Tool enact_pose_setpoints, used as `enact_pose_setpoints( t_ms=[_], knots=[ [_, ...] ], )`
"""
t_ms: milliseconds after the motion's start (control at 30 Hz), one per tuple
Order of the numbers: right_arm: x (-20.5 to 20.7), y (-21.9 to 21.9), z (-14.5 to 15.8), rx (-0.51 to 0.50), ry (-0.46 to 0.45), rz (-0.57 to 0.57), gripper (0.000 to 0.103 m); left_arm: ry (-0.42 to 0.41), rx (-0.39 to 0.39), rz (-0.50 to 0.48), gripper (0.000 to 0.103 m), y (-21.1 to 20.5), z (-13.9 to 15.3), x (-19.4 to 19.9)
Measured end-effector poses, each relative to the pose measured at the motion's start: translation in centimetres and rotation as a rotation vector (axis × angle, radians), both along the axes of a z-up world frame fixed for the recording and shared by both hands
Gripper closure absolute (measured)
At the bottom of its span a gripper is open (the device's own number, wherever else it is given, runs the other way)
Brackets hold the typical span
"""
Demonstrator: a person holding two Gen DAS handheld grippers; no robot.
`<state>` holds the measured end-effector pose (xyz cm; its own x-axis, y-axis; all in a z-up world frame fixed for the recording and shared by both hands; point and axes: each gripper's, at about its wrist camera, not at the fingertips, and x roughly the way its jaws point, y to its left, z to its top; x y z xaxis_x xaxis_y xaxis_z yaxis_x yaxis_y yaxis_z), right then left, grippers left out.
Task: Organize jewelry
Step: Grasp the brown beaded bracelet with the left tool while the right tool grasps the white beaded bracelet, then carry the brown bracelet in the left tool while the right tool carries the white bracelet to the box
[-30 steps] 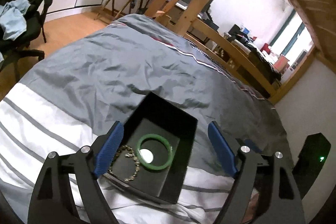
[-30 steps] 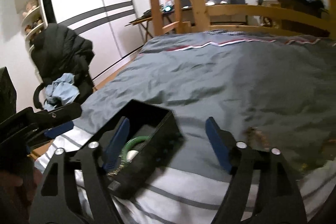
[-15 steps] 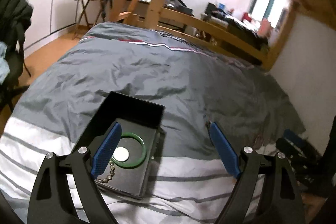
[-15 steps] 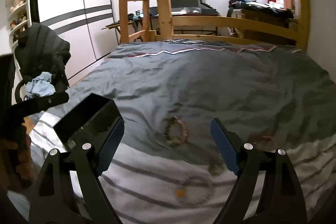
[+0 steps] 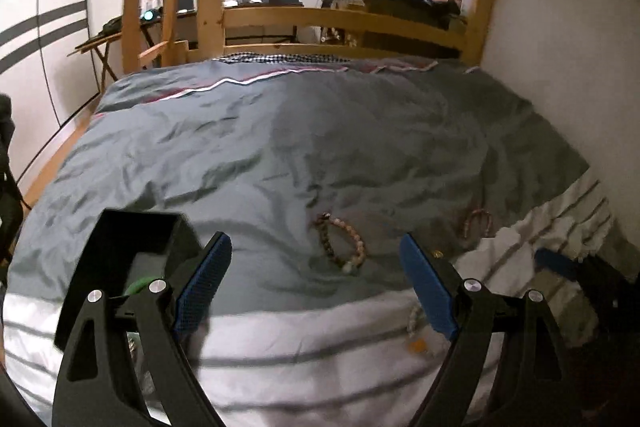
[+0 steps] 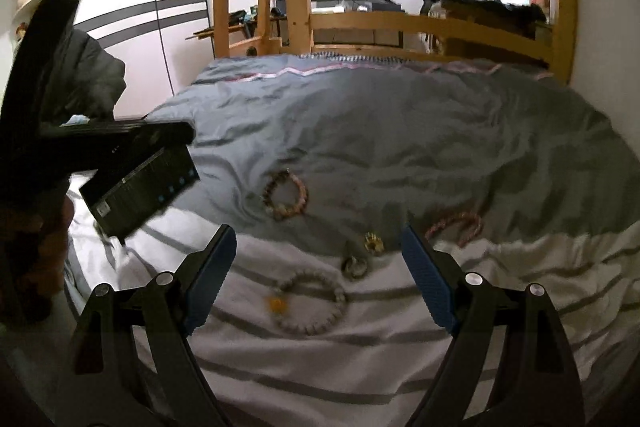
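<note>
Duvet, grey with white striped near end, spread over wooden bed. Black jewelry box at near left, green bangle inside. Left gripper and right gripper both spread wide, grasping nothing. Multicolour bead bracelet on grey, white bead bracelet nearer on stripes, pink bracelet right, two small rings between.

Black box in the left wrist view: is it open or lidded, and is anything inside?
Open: the black box has no lid on, and a green bangle shows inside, partly hidden by the left hand-held gripper.
</note>
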<state>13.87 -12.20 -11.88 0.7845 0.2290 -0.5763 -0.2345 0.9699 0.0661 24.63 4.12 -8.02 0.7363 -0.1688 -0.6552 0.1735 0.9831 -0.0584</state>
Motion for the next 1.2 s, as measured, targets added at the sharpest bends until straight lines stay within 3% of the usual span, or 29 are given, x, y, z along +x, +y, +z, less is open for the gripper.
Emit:
enact_pose_setpoints(
  t_ms=[267,367,433,500,567,600,633,667,733,833,1033,1200],
  knots=[
    [1.9,0.5,-5.0,0.004,0.086,0.07,0.019,0.118,0.087,-0.045,0.019,-4.3,-6.4,6.8],
    [3.6,1.8,-7.5,-0.062,0.125,0.073,0.02,0.155,0.151,-0.007,0.019,-5.2,-9.0,9.0],
    [4.6,2.4,-9.1,-0.08,0.189,0.096,0.03,0.184,0.156,0.012,0.019,-5.2,-10.4,10.1],
    [5.3,3.0,-10.5,-0.102,0.242,0.112,0.033,0.221,0.177,0.018,0.02,-5.0,-12.0,11.2],
    [5.2,3.3,-10.4,-0.115,0.237,0.118,0.047,0.237,0.158,0.023,0.029,-4.6,-12.6,11.9],
    [5.1,3.3,-10.3,-0.119,0.233,0.113,0.057,0.239,0.136,0.032,0.034,-4.3,-12.5,12.1],
    [5.1,3.2,-10.3,-0.117,0.23,0.108,0.07,0.239,0.13,0.042,0.047,-4.0,-12.4,12.2],
    [5.0,2.9,-10.2,-0.111,0.228,0.099,0.074,0.238,0.123,0.057,0.059,-3.7,-12.2,12.2],
    [5.2,2.3,-9.9,-0.085,0.23,0.072,0.09,0.259,0.066,0.092,0.073,-2.4,-11.8,12.3],
    [5.2,0.8,-9.3,-0.026,0.225,0.02,0.09,0.27,-0.013,0.122,0.09,-1.4,-10.8,12.4],
    [4.9,-2.2,-7.7,0.101,0.182,-0.069,0.09,0.236,-0.071,0.113,0.097,-1.1,-9.0,12.0],
    [5.5,-3.7,-6.9,0.147,0.15,-0.102,0.09,0.186,-0.094,0.053,0.097,-2.5,-7.1,11.0]
  ],
)
